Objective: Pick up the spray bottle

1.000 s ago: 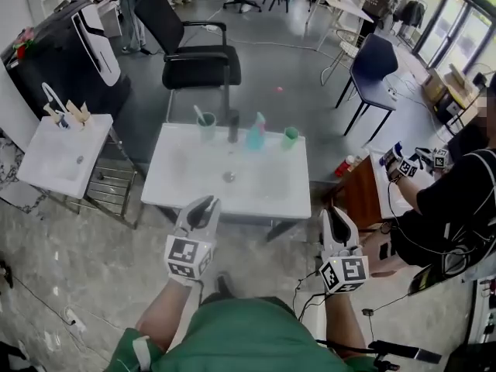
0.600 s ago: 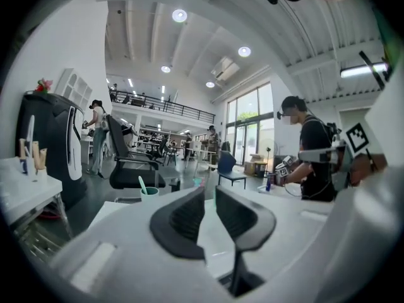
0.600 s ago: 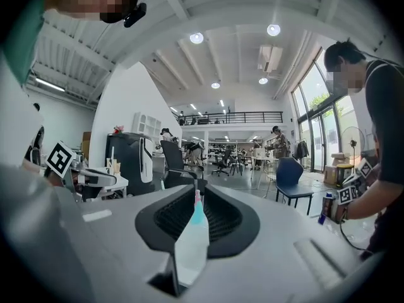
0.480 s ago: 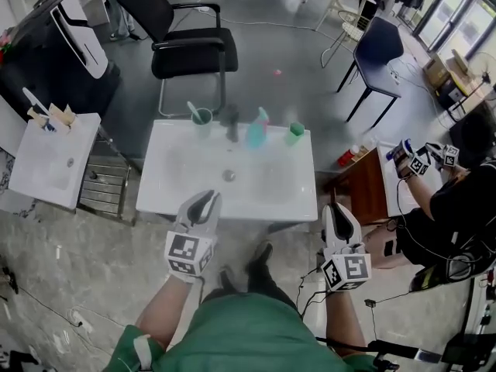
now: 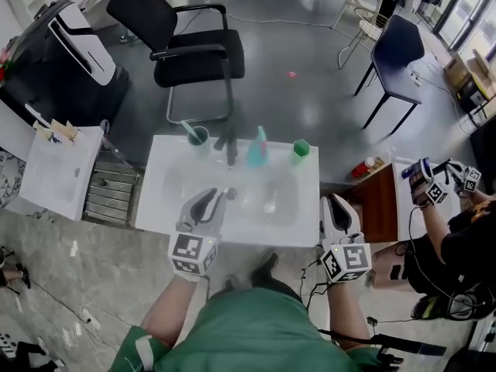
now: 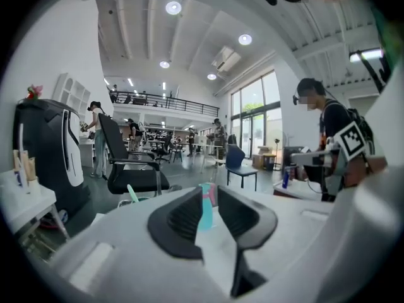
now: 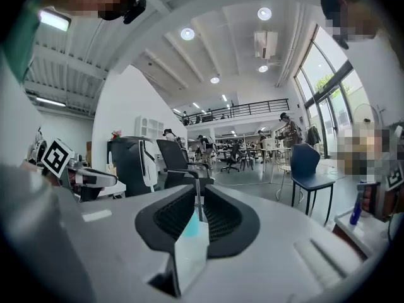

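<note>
Head view: the spray bottle (image 5: 257, 150) stands upright at the far edge of the surface (image 5: 306, 225), between a dark tap (image 5: 230, 144) and a green cup (image 5: 301, 149).
Left tongs' view: my left tongs (image 5: 219, 196) are opening, with a narrow gap and nothing in it. The bottle shows through the gap, well beyond.
Right tongs' view: my right tongs (image 5: 334, 201) are slightly apart and empty.
Edges: the left tongs are over the near edge, and the right tongs are just off the near right corner.
Room: bare surface lies between the tongs and the bottle.
</note>
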`<state>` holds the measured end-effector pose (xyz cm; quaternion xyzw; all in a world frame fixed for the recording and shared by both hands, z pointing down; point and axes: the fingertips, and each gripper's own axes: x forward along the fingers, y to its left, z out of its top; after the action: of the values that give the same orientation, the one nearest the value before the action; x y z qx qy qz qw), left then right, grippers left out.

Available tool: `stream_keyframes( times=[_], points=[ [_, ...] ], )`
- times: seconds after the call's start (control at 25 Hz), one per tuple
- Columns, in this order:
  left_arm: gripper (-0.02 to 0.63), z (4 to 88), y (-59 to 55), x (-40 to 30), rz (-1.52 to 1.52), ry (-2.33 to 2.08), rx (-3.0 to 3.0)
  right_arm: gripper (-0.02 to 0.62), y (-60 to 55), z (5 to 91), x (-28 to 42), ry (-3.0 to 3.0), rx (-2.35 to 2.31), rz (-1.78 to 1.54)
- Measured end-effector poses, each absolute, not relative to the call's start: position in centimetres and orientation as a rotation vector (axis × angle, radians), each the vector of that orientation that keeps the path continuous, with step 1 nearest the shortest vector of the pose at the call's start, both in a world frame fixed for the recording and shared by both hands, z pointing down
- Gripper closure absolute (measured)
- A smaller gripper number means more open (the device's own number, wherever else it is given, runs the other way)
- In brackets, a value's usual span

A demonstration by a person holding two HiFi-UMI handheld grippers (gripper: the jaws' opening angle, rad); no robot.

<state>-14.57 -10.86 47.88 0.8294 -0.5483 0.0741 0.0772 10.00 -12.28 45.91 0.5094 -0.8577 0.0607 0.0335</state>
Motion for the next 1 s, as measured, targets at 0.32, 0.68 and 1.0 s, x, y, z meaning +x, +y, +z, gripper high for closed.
stream_keyframes(
  times=[0.32, 0.68, 1.0],
  points=[
    [0.507, 47.5, -16.3, -11.5, 0.279, -1.700, 2.456, 0.551, -19.0, 46.0, 12.2, -2.704, 1.509, 0.260],
    [0.443, 48.2, -20.5, -8.2, 0.376, -1.696, 2.432, 0.551, -23.1, 46.7, 14.7, -2.714, 1.499, 0.341],
    [0.401, 51.9, -24.6, -6.5, 0.442, -1.590, 2.452, 0.551, -24.2, 47.5, 15.0, -2.639, 1.578, 0.360]
  ],
)
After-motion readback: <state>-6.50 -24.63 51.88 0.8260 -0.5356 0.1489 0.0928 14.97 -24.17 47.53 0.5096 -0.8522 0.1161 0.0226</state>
